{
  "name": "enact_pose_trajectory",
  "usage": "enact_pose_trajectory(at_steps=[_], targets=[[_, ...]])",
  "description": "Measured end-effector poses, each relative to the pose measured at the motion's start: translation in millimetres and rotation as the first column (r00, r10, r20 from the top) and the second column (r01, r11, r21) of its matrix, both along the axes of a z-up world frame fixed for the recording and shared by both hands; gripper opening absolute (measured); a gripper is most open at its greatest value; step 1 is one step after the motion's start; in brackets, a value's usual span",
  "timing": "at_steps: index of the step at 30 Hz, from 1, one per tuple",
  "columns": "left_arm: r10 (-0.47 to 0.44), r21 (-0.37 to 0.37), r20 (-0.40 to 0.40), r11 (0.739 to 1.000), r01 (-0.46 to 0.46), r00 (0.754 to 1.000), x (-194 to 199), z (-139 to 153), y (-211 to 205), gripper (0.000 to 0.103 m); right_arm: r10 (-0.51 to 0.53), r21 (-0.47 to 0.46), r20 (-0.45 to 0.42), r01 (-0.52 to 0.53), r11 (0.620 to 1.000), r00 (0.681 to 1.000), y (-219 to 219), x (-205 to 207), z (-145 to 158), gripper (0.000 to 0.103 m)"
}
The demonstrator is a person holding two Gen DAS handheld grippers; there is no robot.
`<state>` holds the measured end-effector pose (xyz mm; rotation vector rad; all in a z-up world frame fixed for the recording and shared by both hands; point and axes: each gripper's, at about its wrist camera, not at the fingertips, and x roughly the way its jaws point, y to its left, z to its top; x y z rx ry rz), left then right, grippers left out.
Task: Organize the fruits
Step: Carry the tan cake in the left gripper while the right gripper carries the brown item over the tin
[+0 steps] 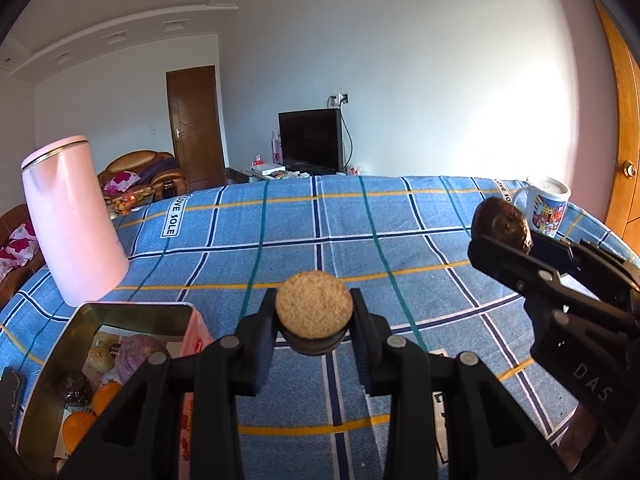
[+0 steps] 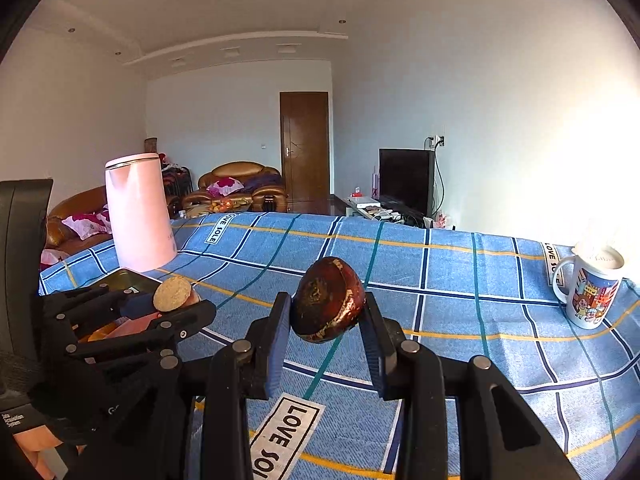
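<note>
The left gripper (image 1: 314, 314) clamps a round, tan, grainy-faced fruit (image 1: 314, 306) between its fingers; the right gripper (image 2: 326, 312) clamps a dark red-brown, mottled, glossy fruit (image 2: 328, 300).

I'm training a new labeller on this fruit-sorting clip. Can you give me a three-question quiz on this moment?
1. True or false: the left gripper is shut on a tan round piece.
2. What does the right gripper hold? A) an orange B) a dark reddish-brown round piece C) nothing
3. Fill in: the mug stands on the checked ____ cloth.

Key: 1 true; 2 B; 3 blue.
</note>
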<state>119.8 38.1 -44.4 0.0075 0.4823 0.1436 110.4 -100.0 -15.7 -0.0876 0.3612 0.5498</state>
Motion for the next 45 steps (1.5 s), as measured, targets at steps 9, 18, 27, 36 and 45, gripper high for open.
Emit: enact_pose_trajectory(at_steps=[9, 18, 27, 36, 45], targets=[[0.007, 0.027, 0.063, 1.000, -0.009, 0.998, -13.9, 4.3, -4.4, 0.035, -0.006, 0.008, 0.041, 0.006, 1.000, 0.999, -2.1, -11.8, 4.0, 0.036], [-0.004, 0.026, 0.089, 1.000, 0.001, 0.996, -32.5, 7.1, -4.2, 0.035, 0.002, 0.013, 0.056, -0.003, 1.000, 0.998, -3.3, -25.0, 7.1, 0.036], [-0.008, -0.002, 0.093, 1.000, 0.008, 0.996, -49.2, 8.6, 7.9, 0.035, 0.027, -0.002, 0.062, -0.027, 1.000, 0.998, 2.2, -42.4, 7.7, 0.036], [0.030, -0.027, 0.096, 0.999, -0.027, 0.995, -68.7, 9.3, 36.8, 0.035, 0.102, -0.026, 0.059, -0.101, 0.995, 0.993, 35.0, -54.3, 16.2, 0.036], [0.090, -0.046, 0.088, 0.995, -0.086, 0.992, -86.0, 7.4, 69.5, 0.035, 0.184, -0.041, 0.061, -0.182, 0.982, 0.981, 72.9, -60.1, 28.9, 0.036]])
